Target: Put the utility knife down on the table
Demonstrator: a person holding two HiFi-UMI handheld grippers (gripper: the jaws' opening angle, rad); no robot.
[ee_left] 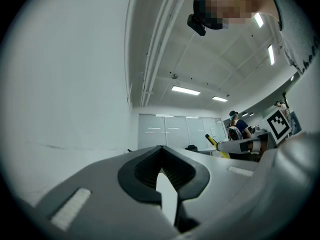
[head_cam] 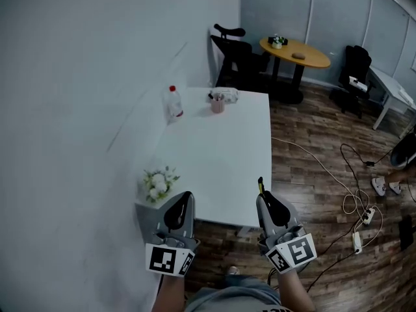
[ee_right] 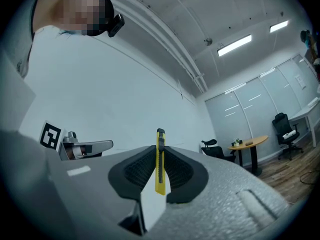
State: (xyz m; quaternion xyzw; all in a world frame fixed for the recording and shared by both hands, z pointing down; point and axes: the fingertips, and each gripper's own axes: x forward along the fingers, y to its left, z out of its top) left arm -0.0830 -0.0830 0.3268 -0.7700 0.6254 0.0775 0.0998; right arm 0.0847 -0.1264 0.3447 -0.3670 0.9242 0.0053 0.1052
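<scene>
Pinches the utility knife (ee_right: 160,168) upright between the right gripper's (head_cam: 266,202) jaws, tip jutting past them; holds the left gripper (ee_left: 161,154) closed, empty.

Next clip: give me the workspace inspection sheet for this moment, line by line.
Surface: white table, against the wall.
Job's things: utility knife, yellow, upright between the right gripper's jaws, not yet on the table.
Clutter: bottle and pink cup at the far end; flowers at the near left corner.
Grippers: left gripper jaws together, empty; right gripper shut on the utility knife.
Cables: white cables and power strip on the wooden floor.
Surroundings: round yellow table, black chair.
</scene>
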